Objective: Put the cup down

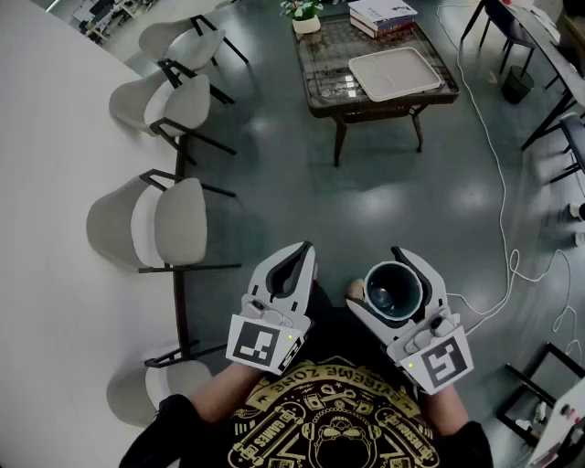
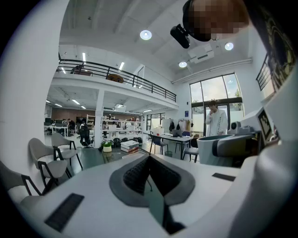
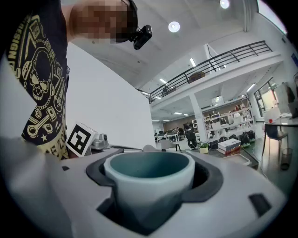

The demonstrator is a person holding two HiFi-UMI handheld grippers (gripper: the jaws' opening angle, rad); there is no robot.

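Note:
A teal cup (image 1: 393, 291) sits upright between the jaws of my right gripper (image 1: 388, 274), close in front of the person's chest and high above the floor. In the right gripper view the cup (image 3: 139, 195) fills the gap, the dark pads (image 3: 100, 173) press on both its sides, and my right gripper (image 3: 152, 173) is shut on it. The cup looks hollow, with nothing visible inside. My left gripper (image 1: 304, 249) hovers beside it on the left. Its jaws meet with nothing between them, as the left gripper view shows (image 2: 149, 163). That view also catches the cup (image 2: 209, 151) at the right.
A long white table (image 1: 46, 228) runs down the left with several grey chairs (image 1: 169, 224) along it. Farther ahead stands a low coffee table (image 1: 366, 101) bearing a white tray (image 1: 395, 73), books (image 1: 382, 15) and a potted plant (image 1: 304, 14). A white cable (image 1: 498, 183) trails over the dark floor.

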